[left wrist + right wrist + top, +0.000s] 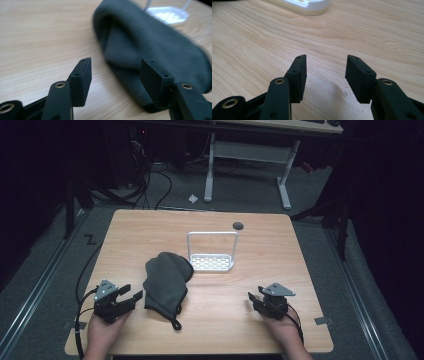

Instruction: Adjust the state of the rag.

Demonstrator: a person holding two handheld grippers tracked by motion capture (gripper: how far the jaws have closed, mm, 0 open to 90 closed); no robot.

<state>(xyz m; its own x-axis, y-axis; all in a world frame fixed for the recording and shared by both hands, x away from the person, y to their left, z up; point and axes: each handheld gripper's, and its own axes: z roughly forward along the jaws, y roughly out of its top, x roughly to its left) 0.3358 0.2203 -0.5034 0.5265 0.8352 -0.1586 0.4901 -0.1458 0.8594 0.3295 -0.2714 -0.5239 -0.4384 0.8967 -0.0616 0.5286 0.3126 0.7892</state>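
A dark grey knitted cloth (165, 282), folded and with a cord trailing from its near end, lies on the wooden table (280, 250) left of centre. Close to its left side my left gripper (131, 294) stands open, jaws pointing right at the cloth. In the left gripper view the cloth (150, 42) lies just ahead and under the right jaw, my left gripper (115, 75) holding nothing. My right gripper (254, 298) is open near the table's front right. In the right gripper view my right gripper (325, 77) has bare wood between its jaws.
A white stand (212, 252) with a perforated base and a wire hoop sits at the table's centre, just right of the cloth; its base edge (304, 5) lies ahead of the right gripper. A round cable hole (238, 226) is at the back. Another desk and cables stand beyond.
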